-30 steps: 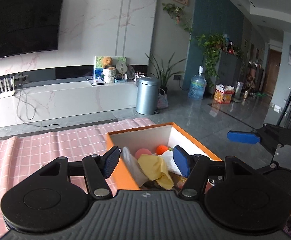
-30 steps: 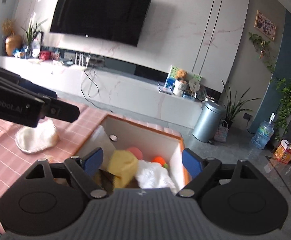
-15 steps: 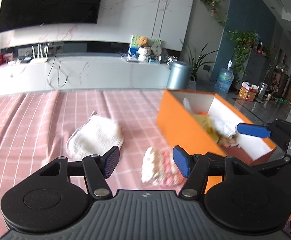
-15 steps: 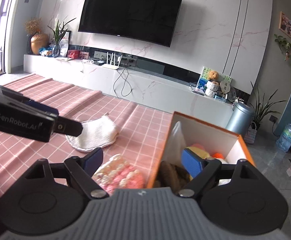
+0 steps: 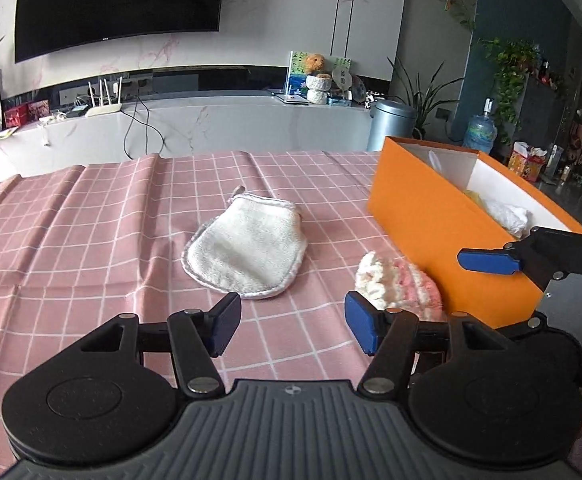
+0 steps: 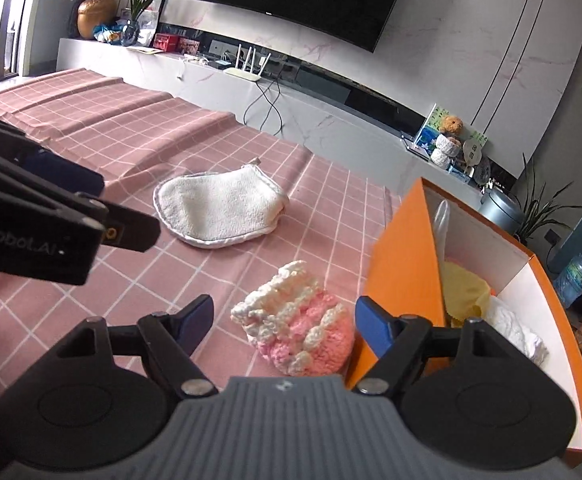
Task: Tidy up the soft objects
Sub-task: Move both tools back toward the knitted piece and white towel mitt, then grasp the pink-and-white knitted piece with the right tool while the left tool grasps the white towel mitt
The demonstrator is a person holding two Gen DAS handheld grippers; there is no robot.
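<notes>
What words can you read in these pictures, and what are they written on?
"n Robot.AI": white print on the side of the left gripper, start cut off by the picture edge.
Small logo on the TV bottom edge: too small to read.
Red boxes on the TV shelf: print too blurred.

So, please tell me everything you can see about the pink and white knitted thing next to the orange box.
The knitted piece is a small, soft, fluffy item that looks crocheted from thick yarn, cream-white at one end and pink at the other, with bumpy white ridges. It lies loose and slightly bunched on the pink checked tablecloth, right beside the orange box; whether it touches the box I cannot tell. The open right gripper frames it without gripping it.
</notes>
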